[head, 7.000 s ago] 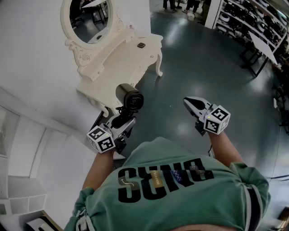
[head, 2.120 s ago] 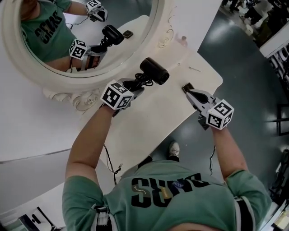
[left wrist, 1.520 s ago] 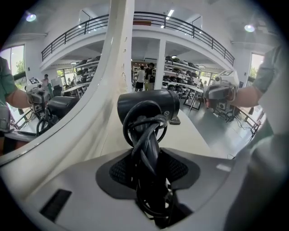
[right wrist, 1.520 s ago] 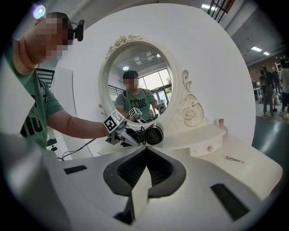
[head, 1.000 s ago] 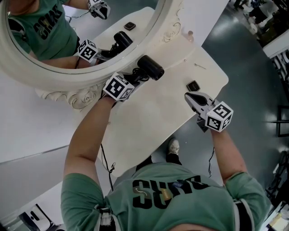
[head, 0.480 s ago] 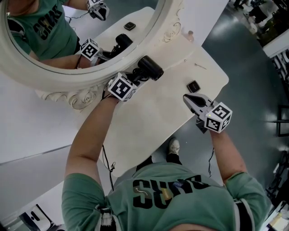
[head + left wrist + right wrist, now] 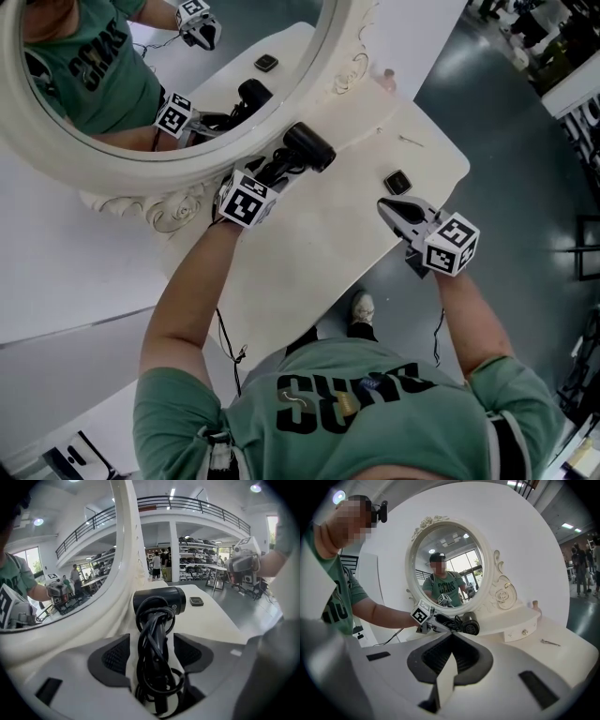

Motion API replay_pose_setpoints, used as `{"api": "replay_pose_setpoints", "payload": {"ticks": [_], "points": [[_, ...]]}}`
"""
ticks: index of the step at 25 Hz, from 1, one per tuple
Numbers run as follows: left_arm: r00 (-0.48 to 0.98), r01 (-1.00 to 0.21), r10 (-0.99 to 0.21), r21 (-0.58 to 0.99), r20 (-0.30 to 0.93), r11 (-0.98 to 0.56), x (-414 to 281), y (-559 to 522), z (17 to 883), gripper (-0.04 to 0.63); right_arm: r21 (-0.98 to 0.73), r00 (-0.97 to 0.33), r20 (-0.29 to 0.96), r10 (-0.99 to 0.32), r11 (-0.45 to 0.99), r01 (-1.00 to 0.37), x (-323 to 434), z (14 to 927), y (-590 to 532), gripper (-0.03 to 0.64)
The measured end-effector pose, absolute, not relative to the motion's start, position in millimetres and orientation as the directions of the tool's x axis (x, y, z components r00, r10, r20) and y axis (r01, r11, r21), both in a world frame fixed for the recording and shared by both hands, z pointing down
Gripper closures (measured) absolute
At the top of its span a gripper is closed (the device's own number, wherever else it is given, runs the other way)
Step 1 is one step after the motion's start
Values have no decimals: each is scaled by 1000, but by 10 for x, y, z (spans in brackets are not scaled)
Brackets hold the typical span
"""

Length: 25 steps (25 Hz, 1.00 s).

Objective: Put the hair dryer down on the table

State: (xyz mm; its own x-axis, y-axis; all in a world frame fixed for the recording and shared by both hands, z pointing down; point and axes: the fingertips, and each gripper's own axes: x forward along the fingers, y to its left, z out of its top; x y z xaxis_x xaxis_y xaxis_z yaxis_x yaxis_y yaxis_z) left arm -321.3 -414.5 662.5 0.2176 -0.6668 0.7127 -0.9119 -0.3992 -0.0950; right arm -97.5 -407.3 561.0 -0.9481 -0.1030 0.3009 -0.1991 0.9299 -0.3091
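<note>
A black hair dryer (image 7: 307,147) with its cord wound round the handle lies on the white dressing table (image 7: 309,244), close to the mirror's base. My left gripper (image 7: 272,169) sits astride the handle, and its jaws are opening. In the left gripper view the hair dryer (image 7: 157,603) has white gaps between its handle and both pads of the left gripper (image 7: 152,644). My right gripper (image 7: 386,208) hovers over the table's right part, shut and empty. The right gripper view shows the hair dryer (image 7: 469,623) beyond the right gripper (image 7: 451,637).
A large round mirror (image 7: 141,84) in an ornate frame stands behind the dryer and reflects both arms. A small dark square object (image 7: 397,182) and a thin hairpin (image 7: 411,142) lie on the table near my right gripper. The table's edge drops to a grey floor on the right.
The left gripper has drawn back a little toward the person while the dryer stays by the mirror base. The right gripper has barely moved.
</note>
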Motion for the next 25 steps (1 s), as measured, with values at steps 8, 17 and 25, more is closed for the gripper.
{"api": "replay_pose_setpoints", "payload": {"ticks": [8, 17, 25], "points": [[179, -937, -718, -106, 673, -333, -3233, -3832, 6511, 308, -302, -950, 288, -122, 930, -211, -936, 5409, -4026, 621], [128, -964, -798, -115, 589, -239, -3201, -3365, 5867, 308, -267, -950, 270, -159, 935, -233, -751, 5038, -3977, 621], [329, -942, -869, 61, 371, -330, -2399, -3080, 5061, 310, -222, -946, 237, -220, 936, -274, -439, 4556, -3837, 623]]}}
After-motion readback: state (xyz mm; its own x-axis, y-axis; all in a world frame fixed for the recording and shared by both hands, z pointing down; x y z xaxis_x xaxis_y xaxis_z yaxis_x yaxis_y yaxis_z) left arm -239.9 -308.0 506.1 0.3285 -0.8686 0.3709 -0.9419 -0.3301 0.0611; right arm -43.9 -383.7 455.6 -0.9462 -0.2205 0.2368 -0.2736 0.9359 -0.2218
